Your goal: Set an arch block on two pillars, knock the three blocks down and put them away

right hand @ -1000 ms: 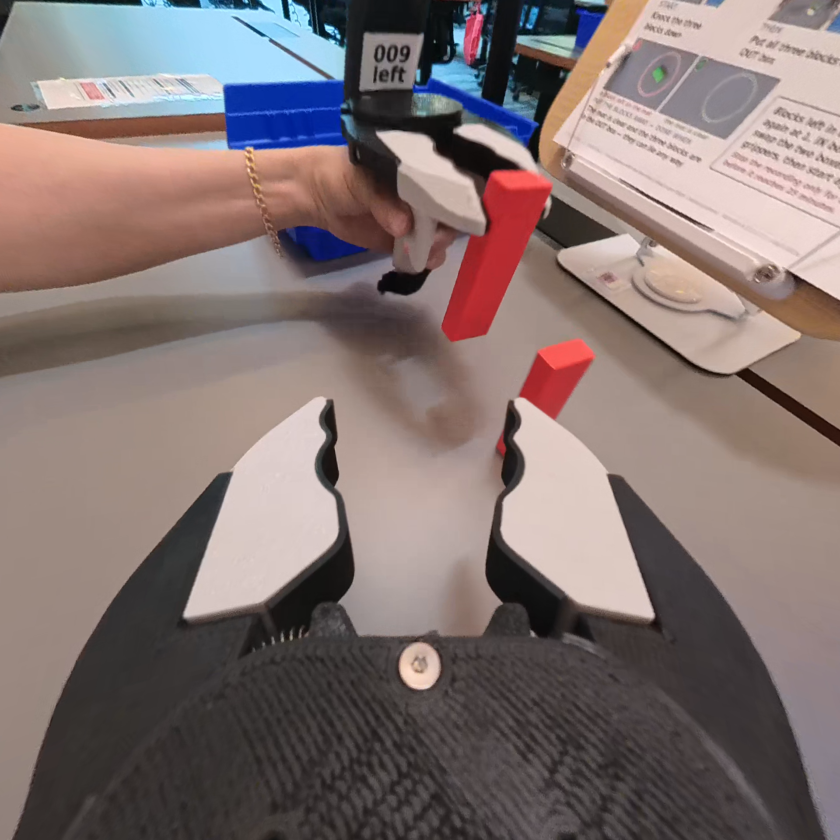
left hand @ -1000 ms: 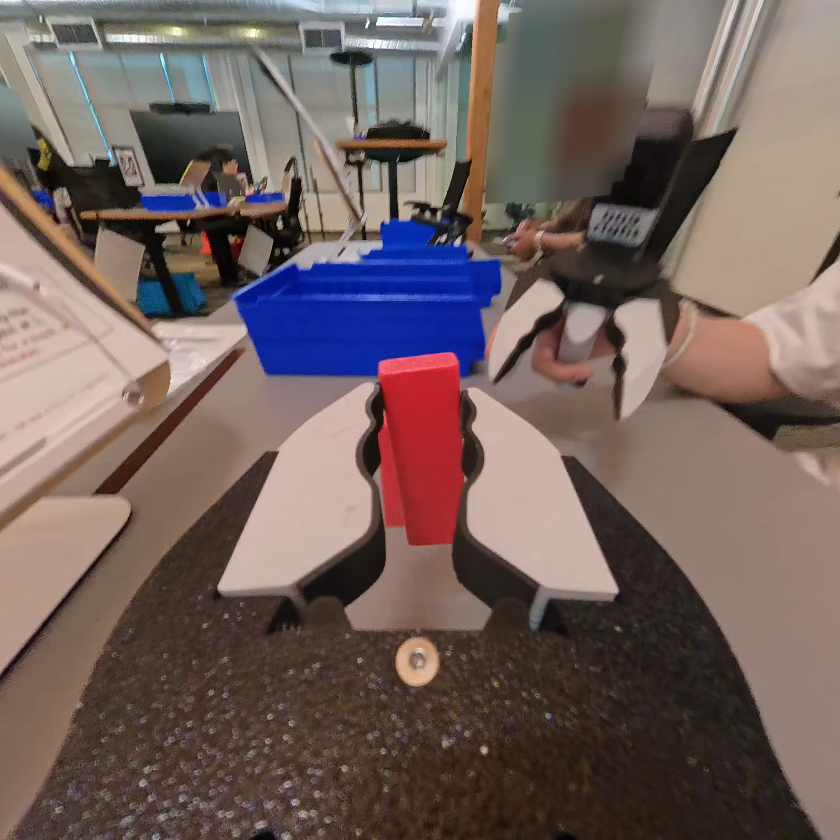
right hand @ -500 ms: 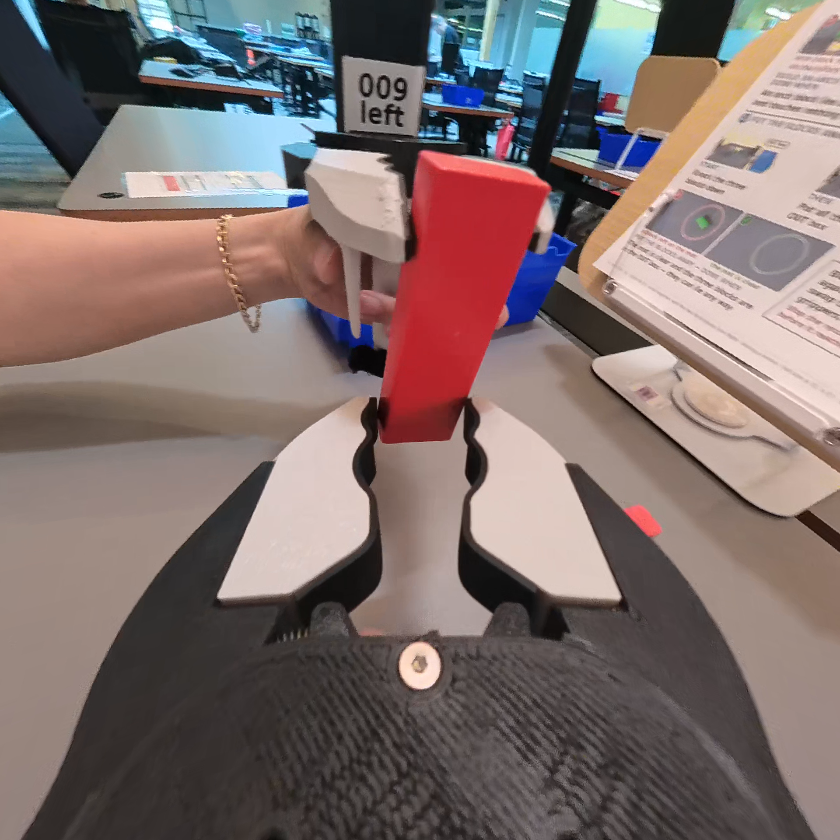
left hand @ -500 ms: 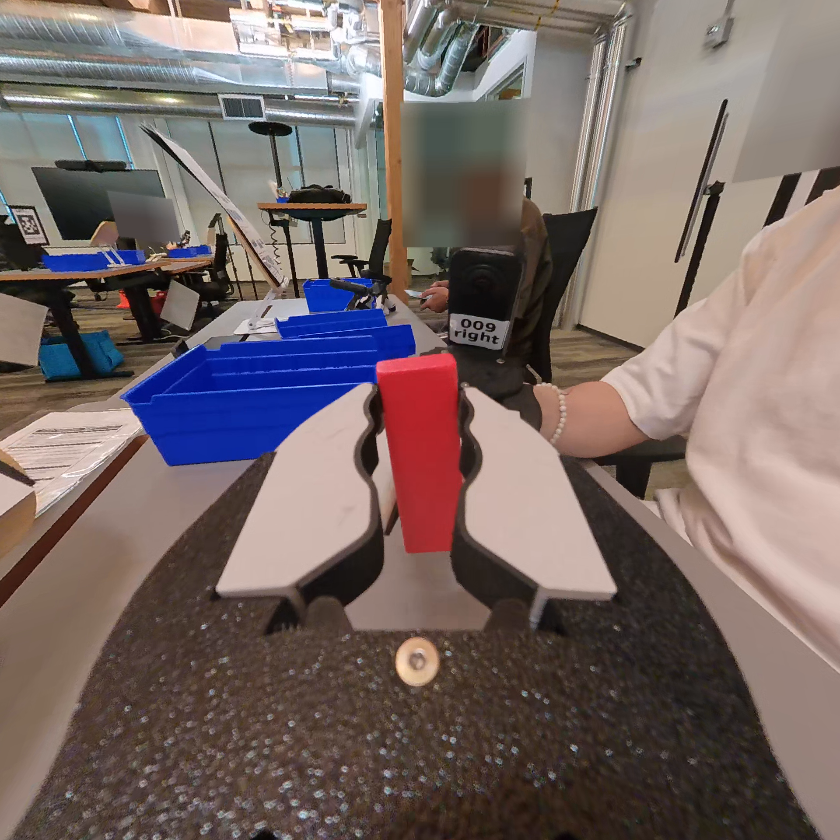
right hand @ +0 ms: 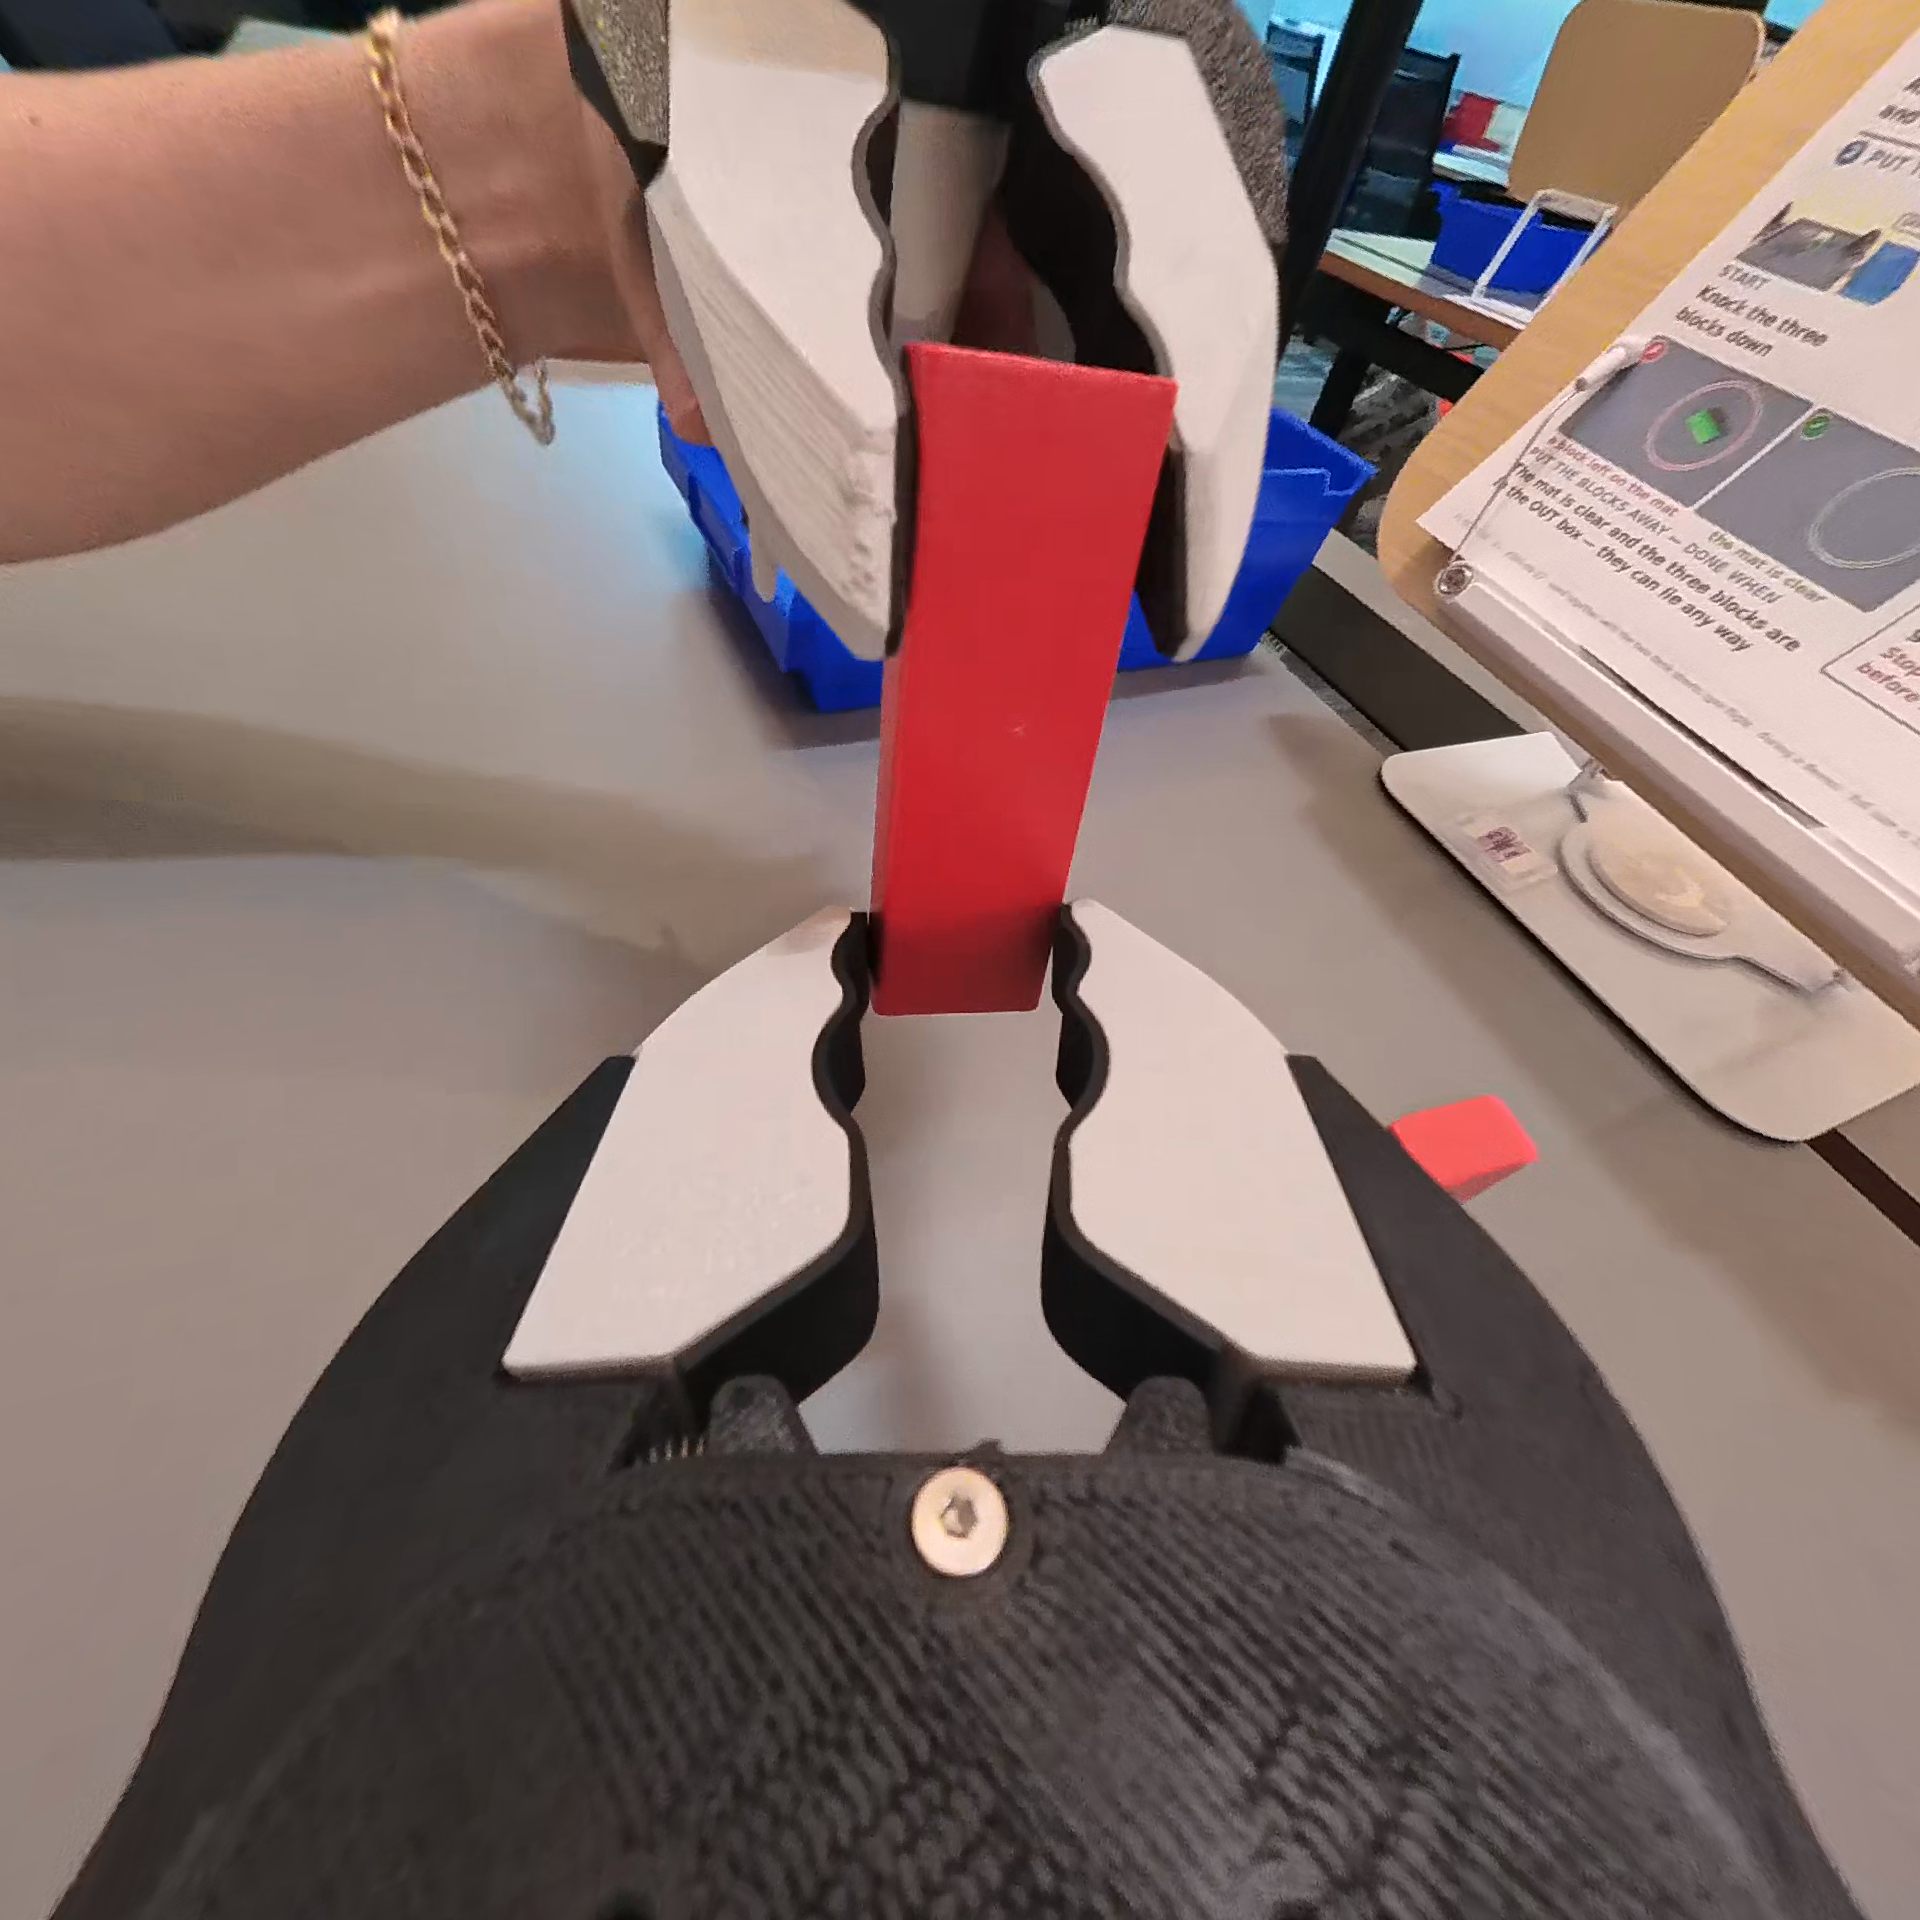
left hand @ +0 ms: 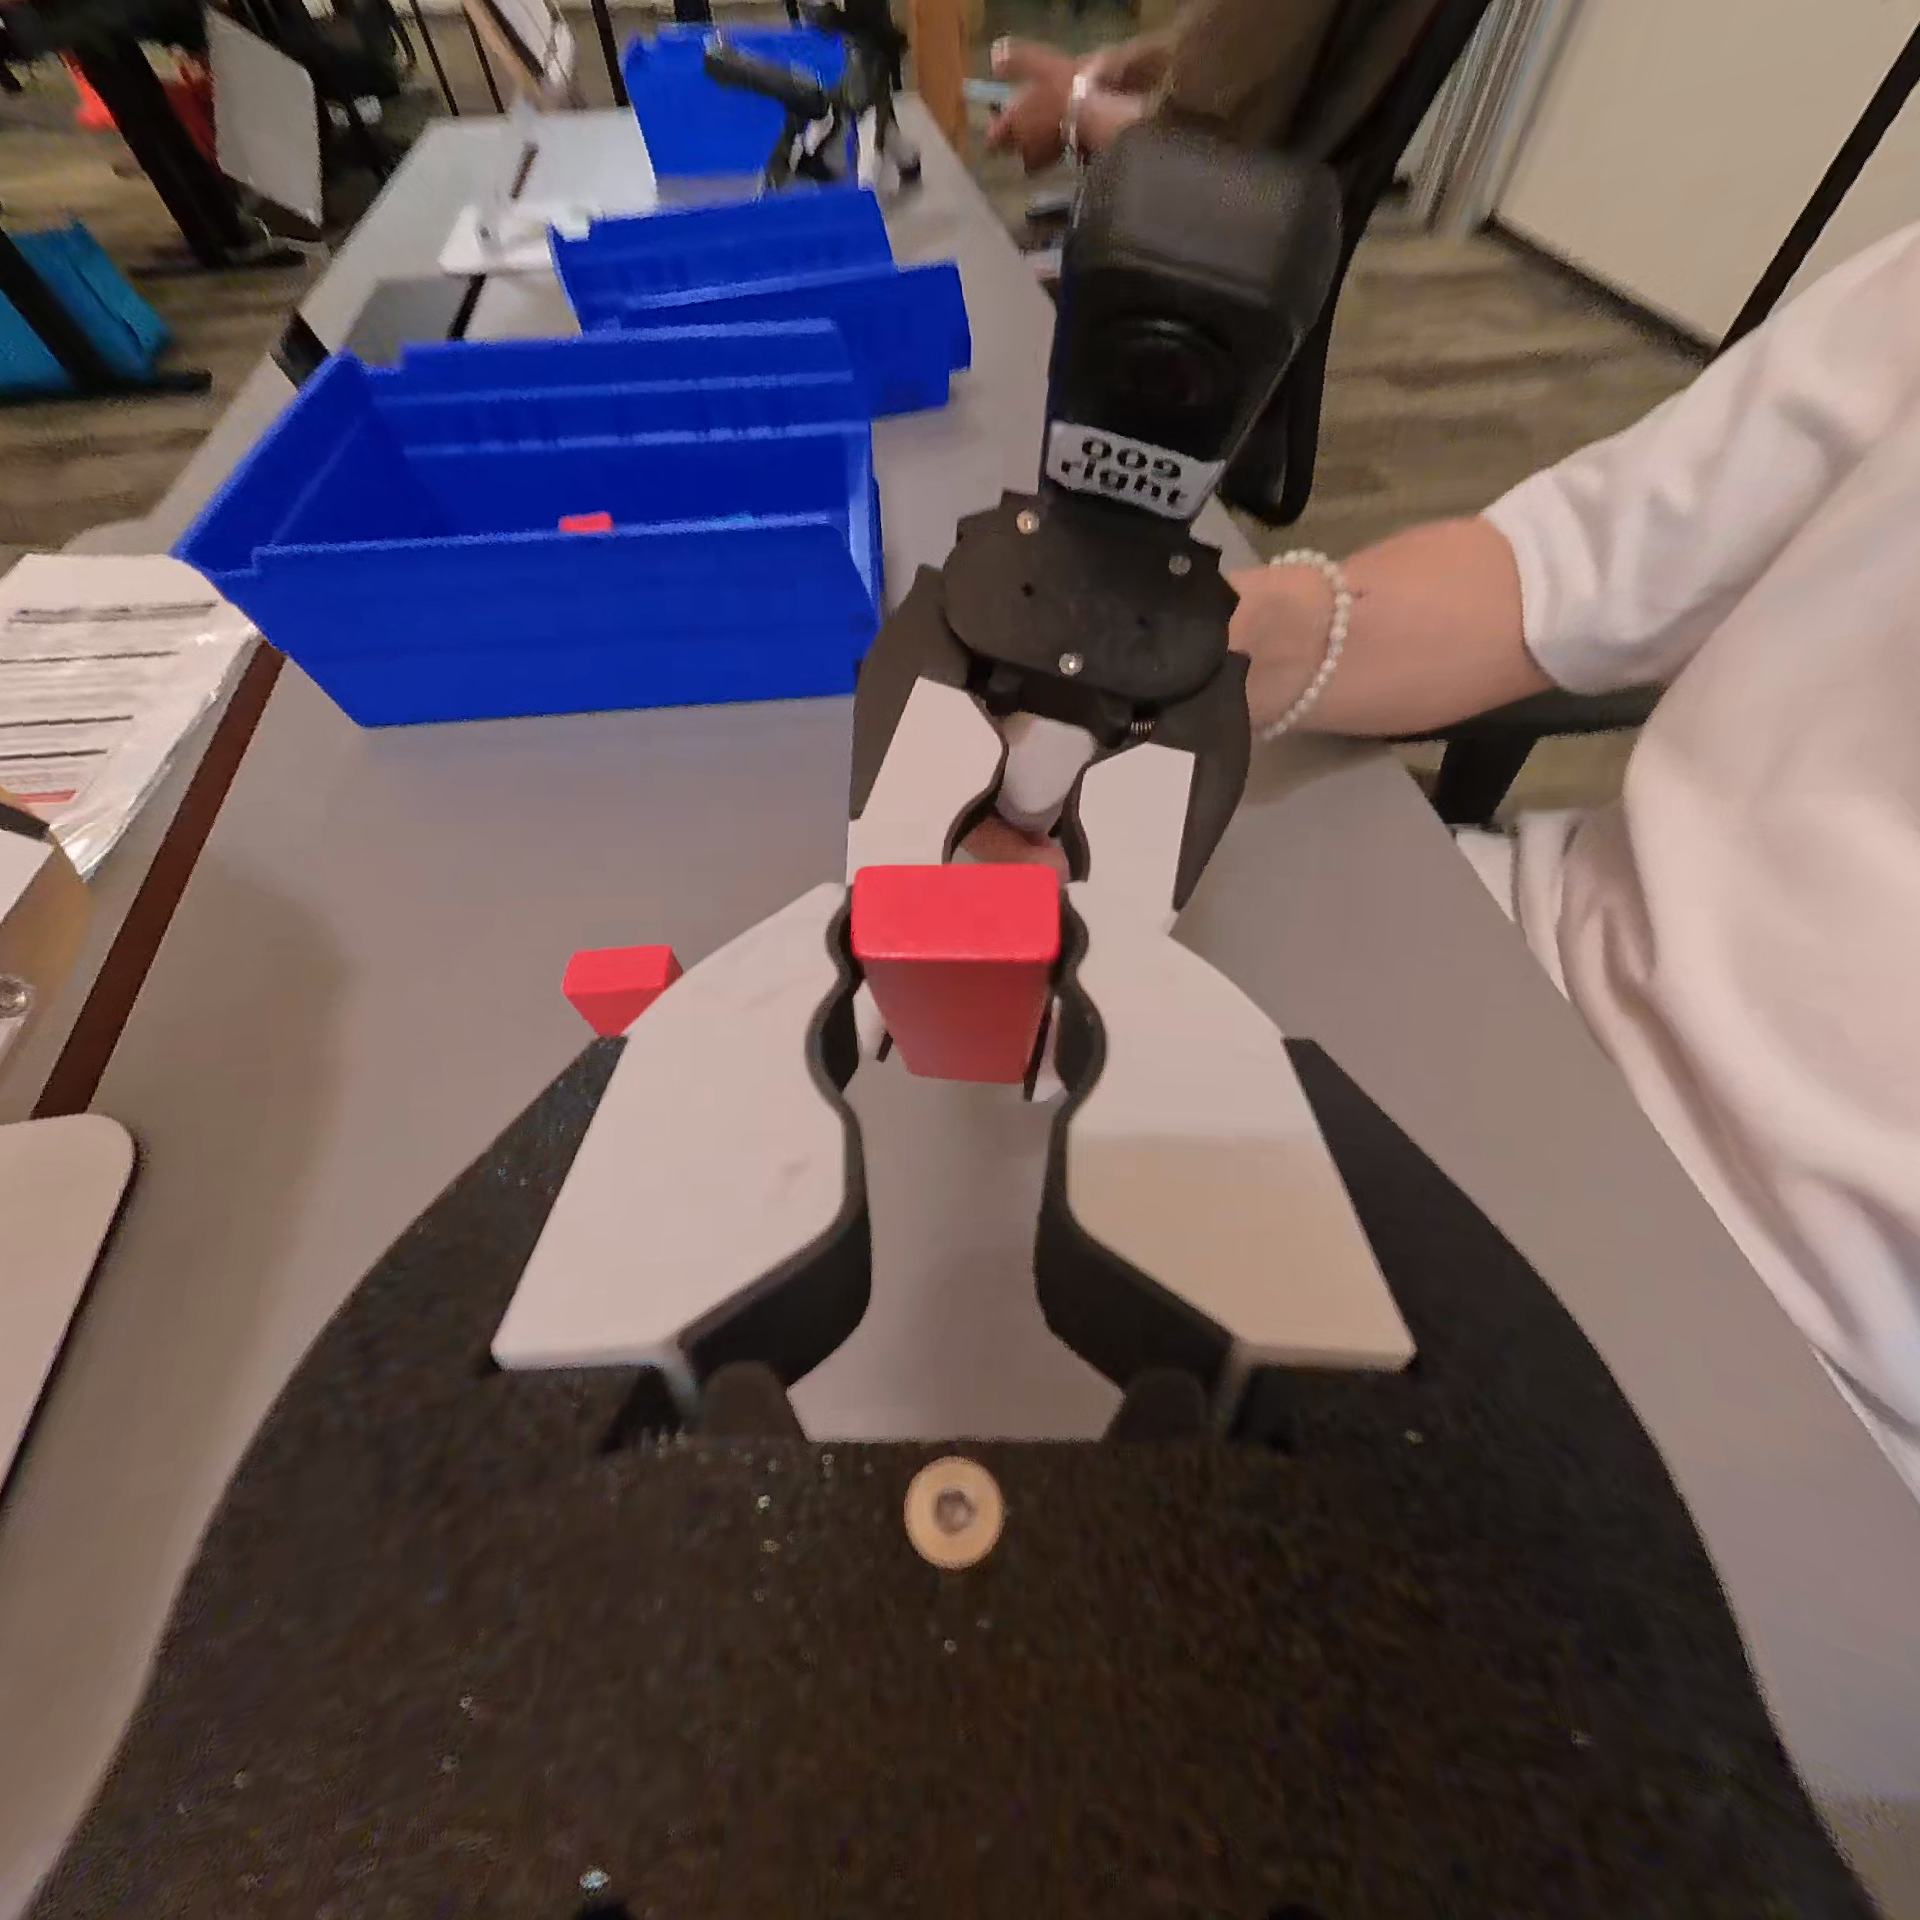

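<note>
A long red block (right hand: 997, 675) is held at both ends above the grey table (right hand: 312, 1039). My left gripper (left hand: 956, 935) is shut on one end of the block (left hand: 956, 977). It shows from the front in the right wrist view, its fingers (right hand: 790, 416) flanking the block's upper end. My right gripper (right hand: 956, 956) is shut on the lower end. It faces me in the left wrist view, held in a hand. A second red block (left hand: 618, 987) stands on the table left of my left gripper. It also shows in the right wrist view (right hand: 1465, 1143).
Blue bins (left hand: 520, 603) stand on the table beyond the grippers, the nearest with a small red piece (left hand: 587, 523) inside. A wooden document stand (right hand: 1662, 436) on a white base (right hand: 1714, 987) is at the right. Papers (left hand: 83, 675) lie at the left. A white-sleeved arm (left hand: 1714, 727) is at the right.
One second ago my right gripper was open and away from the block. It closed on the block's free end. My left gripper has since tilted downward, still gripping.
</note>
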### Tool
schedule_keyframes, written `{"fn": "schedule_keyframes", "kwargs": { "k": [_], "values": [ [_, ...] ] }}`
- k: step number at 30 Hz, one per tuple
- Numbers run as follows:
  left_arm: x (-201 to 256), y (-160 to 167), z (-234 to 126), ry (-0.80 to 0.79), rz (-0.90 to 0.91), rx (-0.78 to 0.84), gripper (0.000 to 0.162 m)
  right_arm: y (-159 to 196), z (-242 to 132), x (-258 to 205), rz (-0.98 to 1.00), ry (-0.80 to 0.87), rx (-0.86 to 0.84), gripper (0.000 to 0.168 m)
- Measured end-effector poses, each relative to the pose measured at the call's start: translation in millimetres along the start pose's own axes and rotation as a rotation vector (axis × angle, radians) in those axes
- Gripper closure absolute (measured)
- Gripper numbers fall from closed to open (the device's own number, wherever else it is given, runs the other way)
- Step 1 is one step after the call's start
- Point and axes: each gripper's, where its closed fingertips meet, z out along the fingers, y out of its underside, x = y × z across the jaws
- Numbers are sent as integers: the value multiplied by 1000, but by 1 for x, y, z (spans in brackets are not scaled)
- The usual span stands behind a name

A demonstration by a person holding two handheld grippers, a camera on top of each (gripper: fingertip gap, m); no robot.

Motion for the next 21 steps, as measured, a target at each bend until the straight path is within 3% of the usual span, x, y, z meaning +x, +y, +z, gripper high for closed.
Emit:
{"fn": "schedule_keyframes", "kwargs": {
  "k": [1,10,18,19,21],
  "values": [
    [0,2,1,-4,9,-31,128,1,1,1,0,9,-3,134],
    [2,7,-4,-11,3,-144,123,2,-2,-1,28,-6,27,134],
    [-2,10,-4,-14,-17,-200,129,8,-1,2,57,14,8,135],
    [-4,12,-4,-31,-15,-210,129,9,-3,5,74,35,2,130],
    [-13,20,-5,-79,-16,-248,129,11,-13,10,84,49,-39,96]
  ]
}}
